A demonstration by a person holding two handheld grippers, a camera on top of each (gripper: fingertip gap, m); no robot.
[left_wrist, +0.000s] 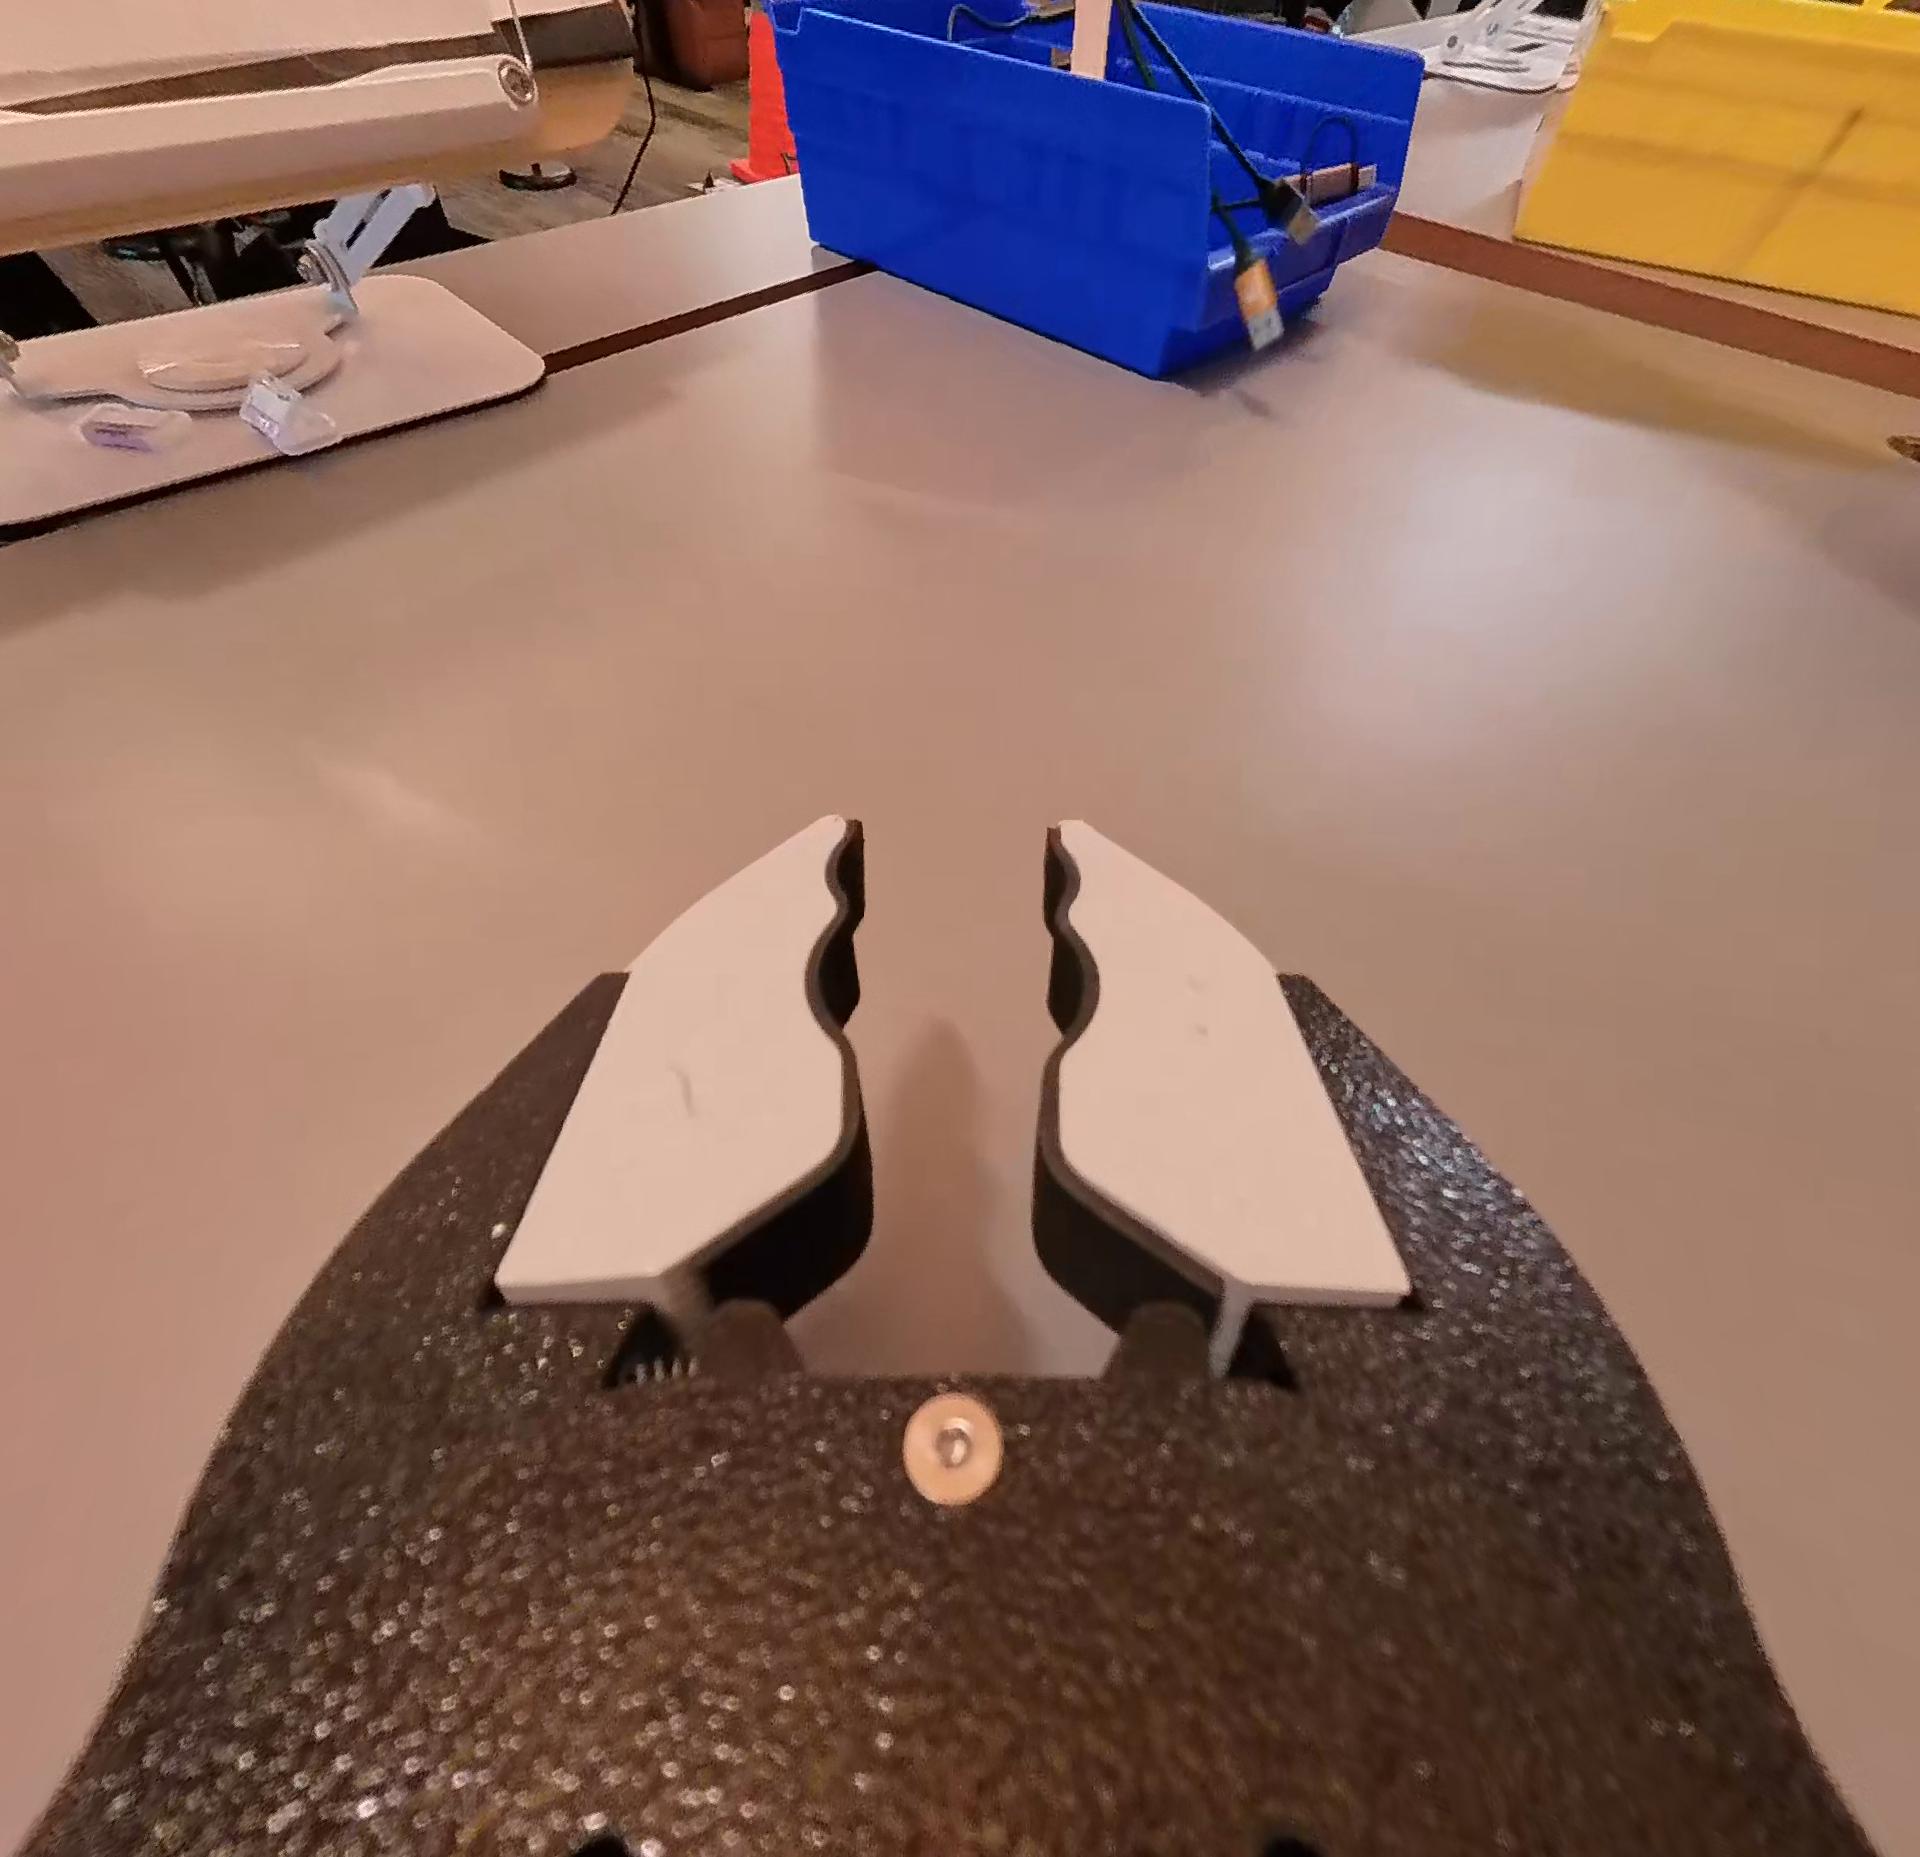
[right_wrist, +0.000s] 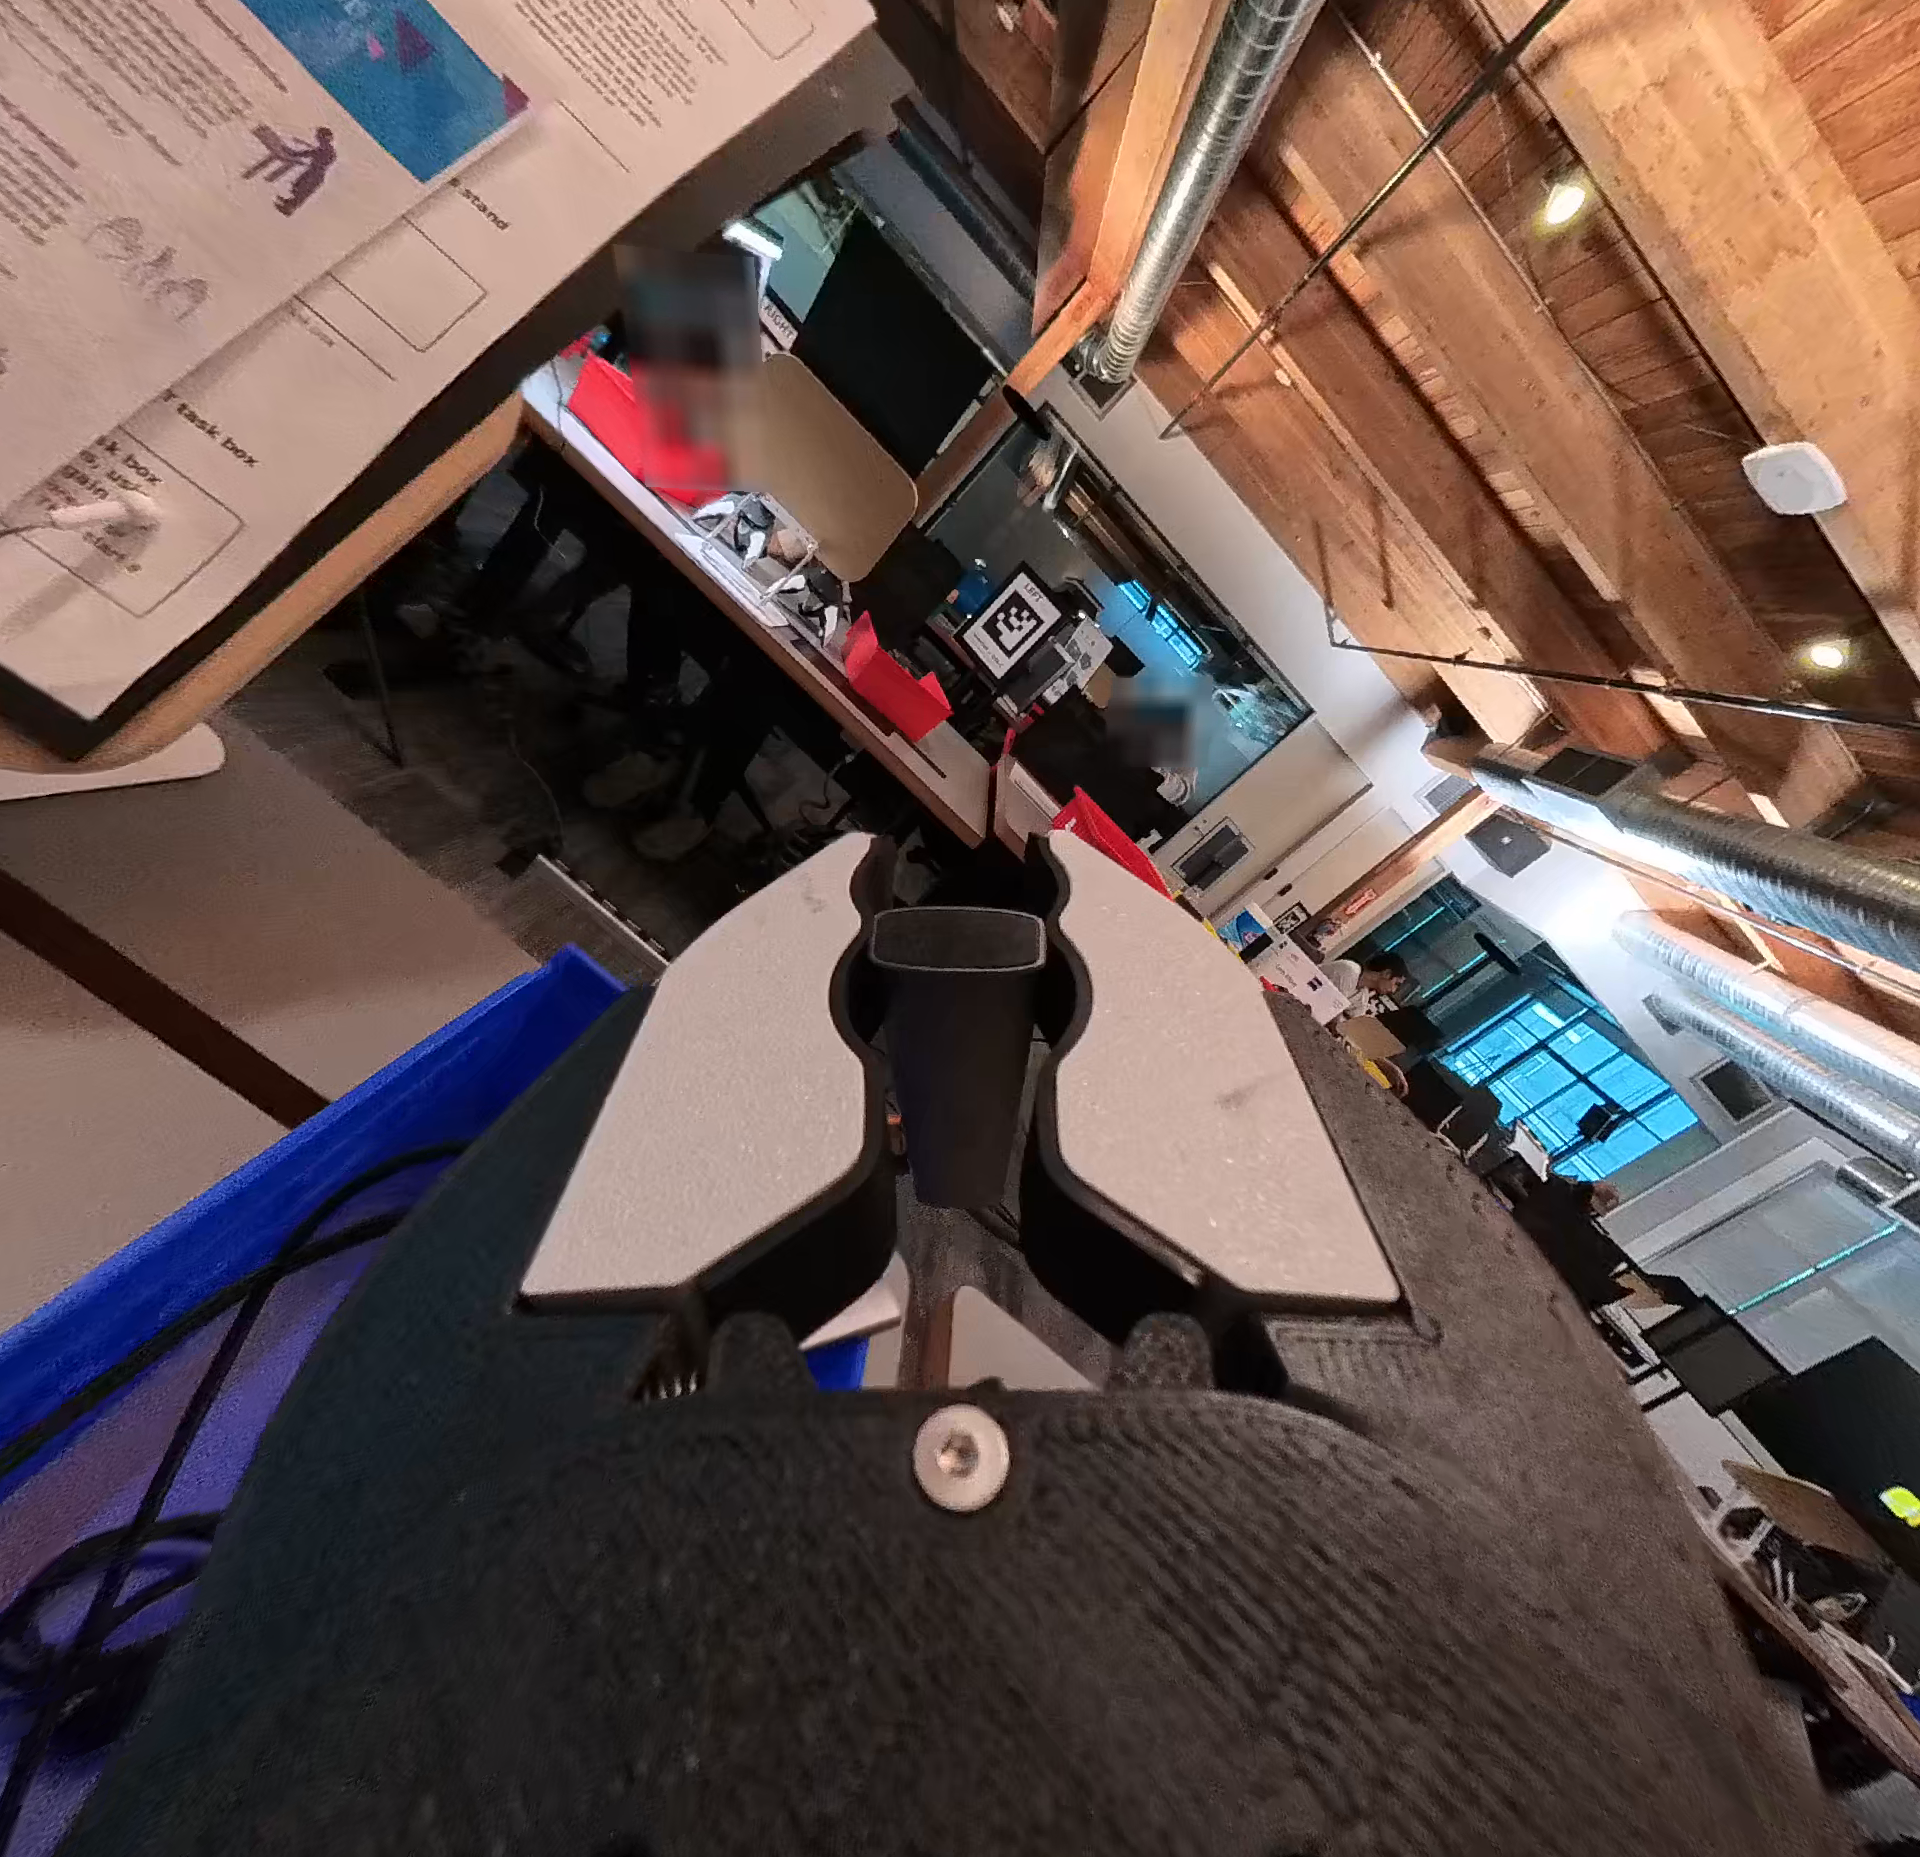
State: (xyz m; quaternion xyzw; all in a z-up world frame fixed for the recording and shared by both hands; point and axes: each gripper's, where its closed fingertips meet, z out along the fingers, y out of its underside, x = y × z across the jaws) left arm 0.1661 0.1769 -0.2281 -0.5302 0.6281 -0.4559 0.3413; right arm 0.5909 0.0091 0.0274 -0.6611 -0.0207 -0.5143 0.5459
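Meanwhile, at the upper left of the left wrist view, a white stand base [left_wrist: 260, 394] lies flat on the grey table [left_wrist: 935, 612], carrying a tilted board with papers so the sheets face whoever sits there; two small clear plastic bits rest on the base. Lower centre, the left gripper [left_wrist: 954, 841] hovers low over bare tabletop with its jaws apart and nothing between them, nearest only to the table surface. Farther back, at upper centre, one blue bin [left_wrist: 997, 218] stands on the table, well apart from that gripper; its low front lets black cables [left_wrist: 1236, 197] spill over the lip, and two connector ends dangle there, one with an orange band. At the upper right sits one yellow bin [left_wrist: 1714, 166], beside the blue one but not touching it.

In the right wrist view, the paper-covered board [right_wrist: 312, 249] fills the upper left, and the blue bin [right_wrist: 312, 1163] with looped black cables occupies the lower left, just beside the gripper body. At centre, the right gripper [right_wrist: 956, 851] is clamped on one dark rectangular block [right_wrist: 951, 1038], seated in the notch of the fingers so it cannot slip; what the block is cannot be told for certain. The view is tipped towards the wooden ceiling [right_wrist: 1558, 249] at right, so this gripper appears raised and rolled above the bin.
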